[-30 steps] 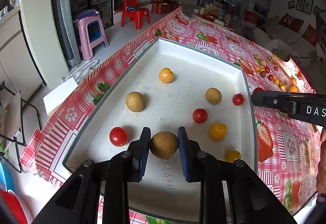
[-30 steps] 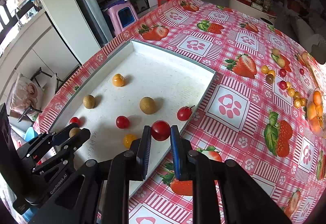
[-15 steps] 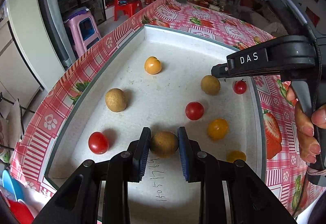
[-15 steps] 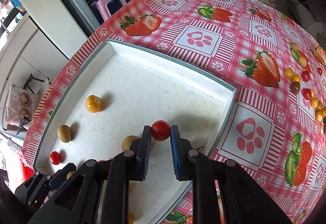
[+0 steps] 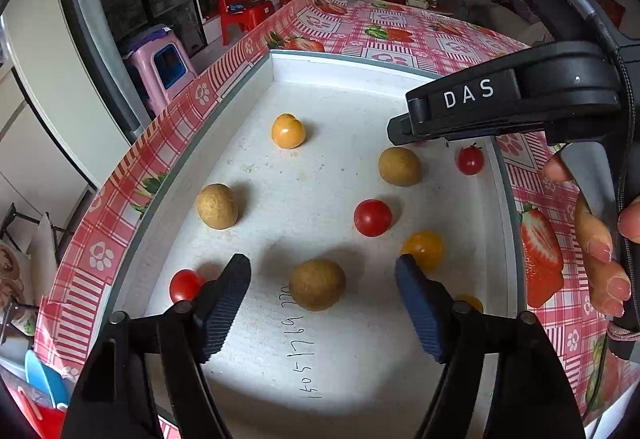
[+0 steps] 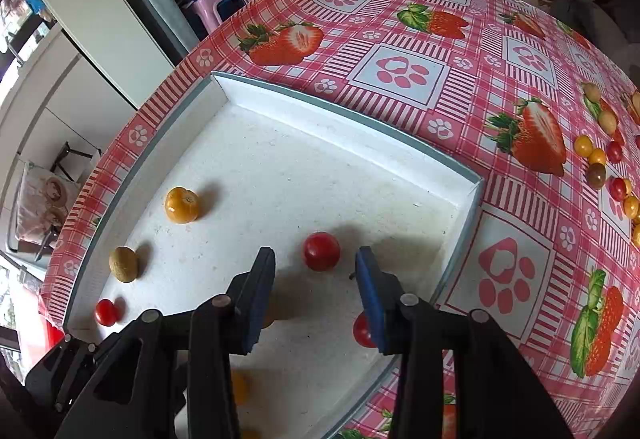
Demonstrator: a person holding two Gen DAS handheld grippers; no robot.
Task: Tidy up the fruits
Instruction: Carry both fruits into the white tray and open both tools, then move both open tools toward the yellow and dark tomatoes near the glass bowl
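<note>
In the left wrist view a brown round fruit (image 5: 317, 284) lies on the white tray (image 5: 360, 59), between the spread fingers of my left gripper (image 5: 322, 267). The jaws are opening and the pads stand clear of it. In the right wrist view a red cherry tomato (image 6: 321, 256) rests on the tray floor (image 6: 340, 111). It lies between the fingers of my right gripper (image 6: 314, 259), whose jaws are also opening without touching it. The right gripper's black body (image 5: 500, 103) hangs over the tray's right side.
Several more fruits dot the tray: an orange one (image 5: 288, 130), two brown ones (image 5: 217, 206), red tomatoes (image 5: 372, 217) and a yellow one (image 5: 424, 249). Loose small fruits (image 6: 600, 163) lie on the strawberry tablecloth (image 6: 400, 71) to the right. A hand (image 5: 600, 247) grips the right tool.
Both grippers have opened and let go: the brown fruit and the red tomato now lie free on the tray. The right gripper came in over the tray and lower.
</note>
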